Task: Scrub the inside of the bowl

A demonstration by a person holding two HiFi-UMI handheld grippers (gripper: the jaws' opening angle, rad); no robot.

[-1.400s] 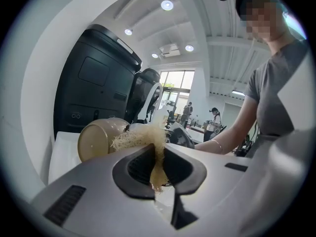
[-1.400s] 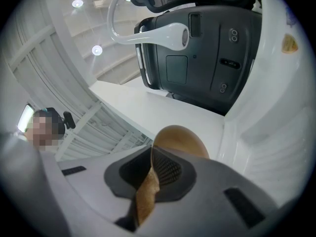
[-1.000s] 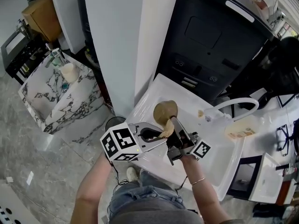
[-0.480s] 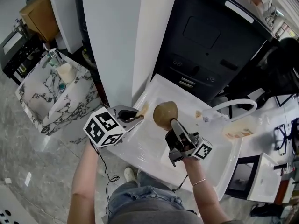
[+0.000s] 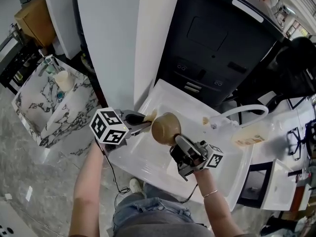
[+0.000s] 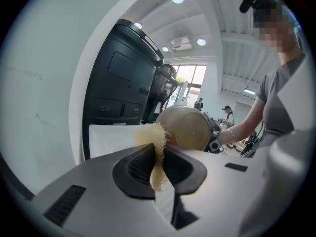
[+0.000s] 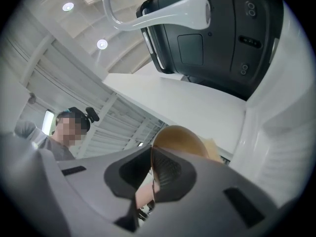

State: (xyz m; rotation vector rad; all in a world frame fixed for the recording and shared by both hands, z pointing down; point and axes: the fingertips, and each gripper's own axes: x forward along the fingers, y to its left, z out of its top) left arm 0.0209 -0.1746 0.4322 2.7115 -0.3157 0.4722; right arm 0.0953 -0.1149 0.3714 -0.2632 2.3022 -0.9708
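Mid-frame, the left gripper pinches a scrub pad in its jaws, just left of the bowl. The right gripper clamps its jaws on the bowl's rim.

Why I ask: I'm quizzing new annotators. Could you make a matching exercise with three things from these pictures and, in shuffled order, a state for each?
Things:
1. bowl
2. scrubber
3. tap

States:
A. white arch, held by nothing
B. clamped in the left claw
C. rim pinched in the right claw

Pairs: 1-C, 2-B, 3-A.
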